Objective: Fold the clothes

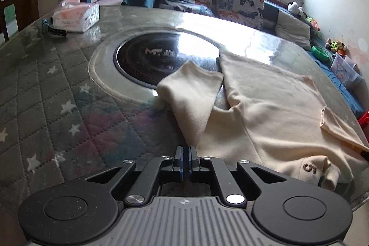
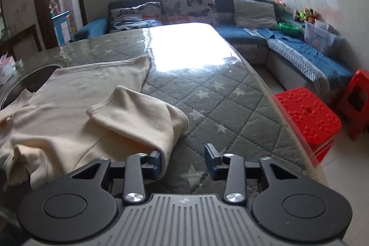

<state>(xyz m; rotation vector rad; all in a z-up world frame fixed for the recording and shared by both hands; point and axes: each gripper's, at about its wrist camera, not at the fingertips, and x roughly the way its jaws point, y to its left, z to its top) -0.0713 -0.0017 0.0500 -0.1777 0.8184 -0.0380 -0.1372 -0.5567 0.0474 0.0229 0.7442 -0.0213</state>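
1. The cream-coloured long-sleeved knit top (image 1: 272, 112) lay spread on the grey quilted star-patterned table cover (image 1: 46, 89), one edge reaching the round black glass hob (image 1: 161, 57) set in the table.
2. The left gripper (image 1: 185, 151) hovered at the near edge of the left sleeve (image 1: 191, 93), its jaws pressed together with no cloth visibly between them.
3. The right gripper (image 2: 184, 159) stood with jaws apart, the right sleeve (image 2: 138, 117) just beside its left pad; nothing was pinched.
4. Both sleeves looked doubled back toward the body, so by my reading this was the sleeve-folding step, the cloth let go.
5. Next move, I'd judge: both tools must take fresh holds on the garment's edge to fold the body over, keeping the sleeves tucked and the edges level.
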